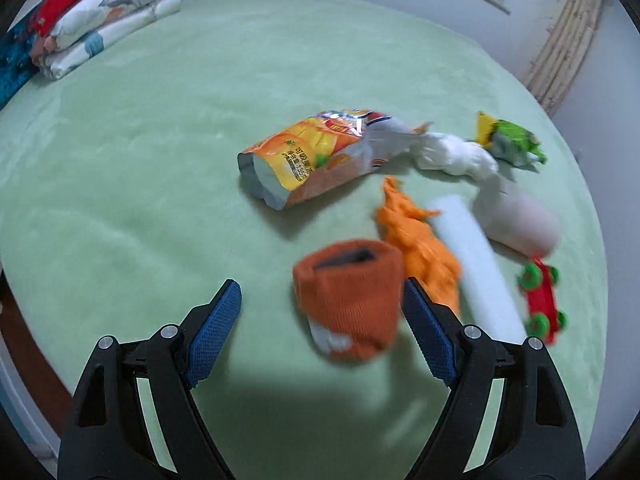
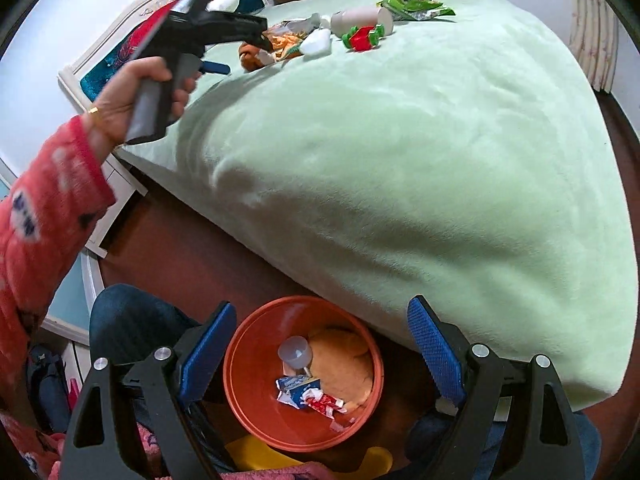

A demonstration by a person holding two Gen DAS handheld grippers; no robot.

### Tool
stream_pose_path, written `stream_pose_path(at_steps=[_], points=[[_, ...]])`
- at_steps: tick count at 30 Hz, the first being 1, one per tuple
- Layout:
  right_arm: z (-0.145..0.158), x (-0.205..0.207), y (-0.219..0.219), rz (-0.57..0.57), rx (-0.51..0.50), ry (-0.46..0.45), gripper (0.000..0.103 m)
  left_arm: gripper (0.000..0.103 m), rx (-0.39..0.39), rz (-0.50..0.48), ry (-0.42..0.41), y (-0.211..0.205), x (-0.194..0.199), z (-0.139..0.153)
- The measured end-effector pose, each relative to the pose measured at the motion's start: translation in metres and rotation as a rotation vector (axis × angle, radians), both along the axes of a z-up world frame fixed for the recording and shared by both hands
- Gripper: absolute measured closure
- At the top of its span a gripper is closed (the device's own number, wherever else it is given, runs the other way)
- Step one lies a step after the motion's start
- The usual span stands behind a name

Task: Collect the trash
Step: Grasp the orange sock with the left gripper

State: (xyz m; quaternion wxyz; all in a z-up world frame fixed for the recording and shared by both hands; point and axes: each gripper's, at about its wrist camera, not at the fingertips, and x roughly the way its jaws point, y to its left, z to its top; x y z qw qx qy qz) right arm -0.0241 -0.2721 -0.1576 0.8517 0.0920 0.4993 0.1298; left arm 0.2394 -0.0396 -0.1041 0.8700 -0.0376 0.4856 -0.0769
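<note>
Nearest the left wrist camera, the left gripper is seen with its blue-padded jaws spread wide, nothing pressed between them. An orange sock lies on the green bedspread between the two pads, close by the right-hand pad; contact with it cannot be told. Just beyond, toward one o'clock, a crumpled orange wrapper and a white foam strip are found side by side, with a red toy car at three o'clock. Further out, an orange snack bag lies near the centre, a white tissue wad beside it, and a green wrapper at two o'clock. Folded bedding is stacked at ten o'clock.

Below the right wrist camera, the right gripper is likewise held apart and empty over an orange bin on the floor, in which red-and-blue wrappers and a small plastic cup lie. At ten o'clock, a hand in a red sleeve grips the other tool.
</note>
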Motion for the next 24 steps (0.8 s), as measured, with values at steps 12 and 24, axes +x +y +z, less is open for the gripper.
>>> stream_pose_path(at_steps=[12, 24], points=[[0.001, 0.004, 0.002, -0.002, 0.026, -0.006, 0.017, 0.075, 0.022, -0.014, -0.021, -0.001, -0.007, 0.002], [0.015, 0.002, 0.0, -0.006, 0.011, -0.047, 0.017, 0.076, -0.111, -0.055, -0.158, 0.022, -0.07, 0.052]])
